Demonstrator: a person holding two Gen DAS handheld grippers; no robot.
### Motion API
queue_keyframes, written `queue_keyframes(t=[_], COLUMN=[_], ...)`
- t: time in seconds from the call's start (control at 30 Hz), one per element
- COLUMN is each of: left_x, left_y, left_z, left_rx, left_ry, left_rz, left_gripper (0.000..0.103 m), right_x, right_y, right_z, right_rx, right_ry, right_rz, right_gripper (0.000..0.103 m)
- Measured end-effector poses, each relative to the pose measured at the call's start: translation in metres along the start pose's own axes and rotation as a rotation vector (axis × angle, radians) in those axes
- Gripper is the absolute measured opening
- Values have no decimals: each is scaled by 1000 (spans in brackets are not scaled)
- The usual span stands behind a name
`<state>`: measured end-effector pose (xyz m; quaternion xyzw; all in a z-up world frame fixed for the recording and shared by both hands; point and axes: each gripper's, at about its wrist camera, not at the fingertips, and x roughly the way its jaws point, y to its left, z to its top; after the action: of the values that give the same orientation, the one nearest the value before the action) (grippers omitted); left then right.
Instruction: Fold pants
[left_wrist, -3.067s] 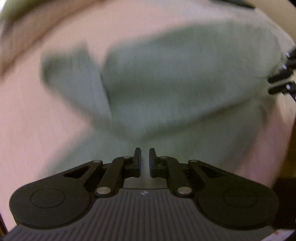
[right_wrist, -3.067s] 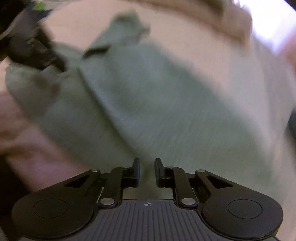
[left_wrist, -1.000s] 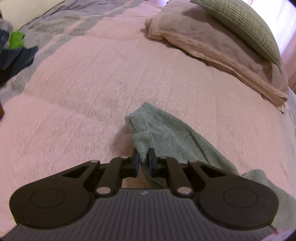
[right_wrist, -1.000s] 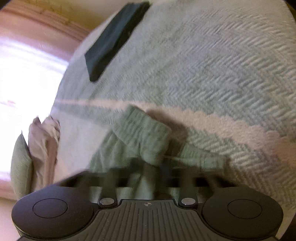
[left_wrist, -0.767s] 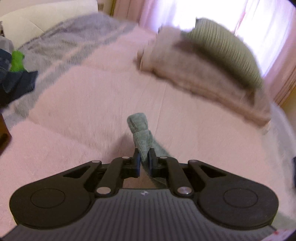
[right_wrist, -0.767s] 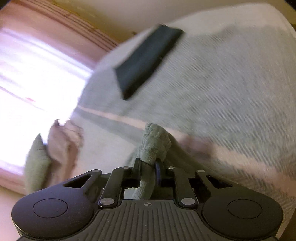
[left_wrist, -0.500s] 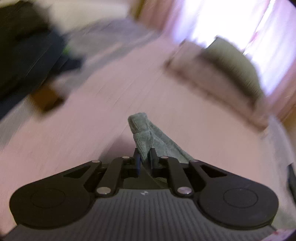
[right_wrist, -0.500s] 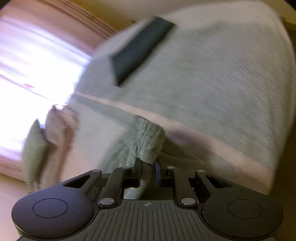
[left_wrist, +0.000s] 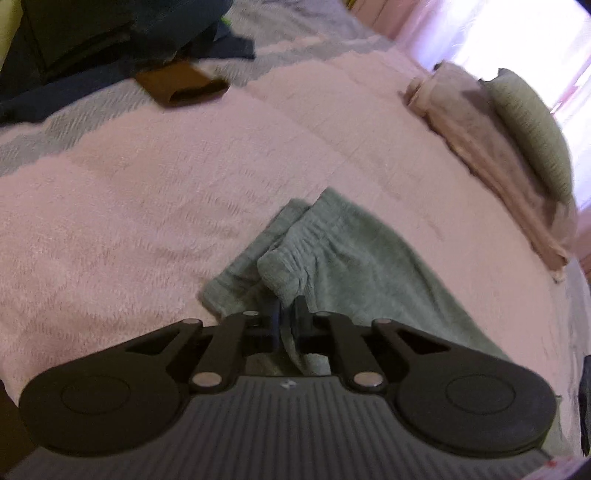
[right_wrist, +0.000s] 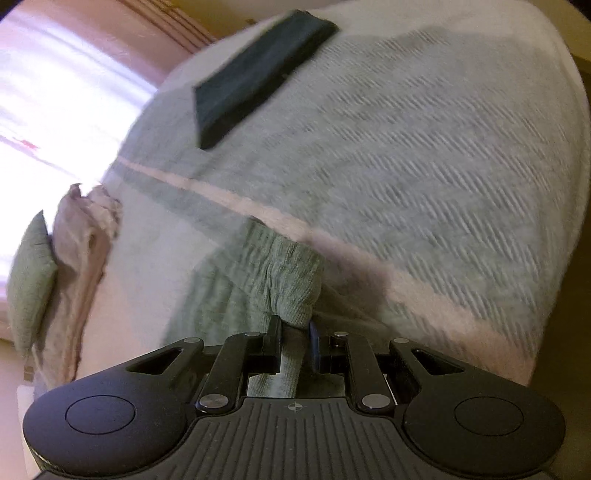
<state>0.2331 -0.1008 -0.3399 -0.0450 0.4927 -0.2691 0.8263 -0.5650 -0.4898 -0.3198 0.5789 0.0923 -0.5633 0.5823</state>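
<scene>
Pants in grey-green knit lie on the pink bedspread, one layer already doubled over another at the near end. My left gripper is clamped on a bunched corner of the fabric, and my right gripper pinches another gathered edge. I judge the fold only partly made: the held edges must yet be carried across, laid flat and smoothed before I let go.

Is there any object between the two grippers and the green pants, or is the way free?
Nothing visible stands between them. The left gripper is already shut on a bunched edge of the green pants, and the right gripper is shut on another bunched edge.
</scene>
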Motion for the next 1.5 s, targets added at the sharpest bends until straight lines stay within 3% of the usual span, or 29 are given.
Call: queue_keyframes(t=[0.1,0.23,0.37,0.43,0.5,0.57,0.63,0.7,0.77,0.8,0.83,0.87,0.97,1.07,1.13,1.23,1.37,1.5], left_x=[-4,16,-8,-19,-12,14,32,32,30,27,23,19,1,-18,-23,-8,27,55], left_y=[-4,-13,-34,-32,-20,-12,-12,-18,-21,-20,-21,-23,-25,-44,-73,-143,-247,-354], left_z=[-4,4,23,24,15,-5,-25,-29,-24,-21,-19,-17,-13,-14,-22,-39,-72,-121], left_rx=[71,161,214,215,202,238,310,326,320,332,361,386,428,503,620,805,948,1112], left_ry=[-19,17,-116,-176,-162,-60,-1,-22,-12,-3,6,5,39,52,65,104,166,234], left_rz=[17,63,-39,-57,-16,76,152,176,180,186,213,236,305,302,249,64,-215,-448], left_gripper=[5,5,5,6,6,6,8,10,12,17,27,29,29,26,26,27,27,27], right_x=[-6,0,-17,-21,-8,17,24,20,18,16,13,9,-6,-18,-20,-14,19,67], right_y=[12,6,-3,-16,-34,-49,-56,-54,-47,-43,-38,-33,-17,-5,3,27,82,143], right_z=[9,3,-3,-7,-18,-30,-37,-38,-34,-32,-31,-30,-32,-34,-30,-22,-31,-63], right_rx=[-25,-16,13,49,82,64,112,151,82,36,-1,-46,-184,-287,-326,-433,-764,-1076], right_ry=[-25,21,-37,-59,-30,34,20,6,44,57,56,48,7,-41,-69,-81,-84,21], right_rz=[52,-4,118,136,87,-13,-21,-10,-56,-107,-137,-162,-266,-301,-287,-245,-248,-134], right_gripper=[11,11,11,11,11,11,12,19,46,50,51,52,53,53,53,53,53,53])
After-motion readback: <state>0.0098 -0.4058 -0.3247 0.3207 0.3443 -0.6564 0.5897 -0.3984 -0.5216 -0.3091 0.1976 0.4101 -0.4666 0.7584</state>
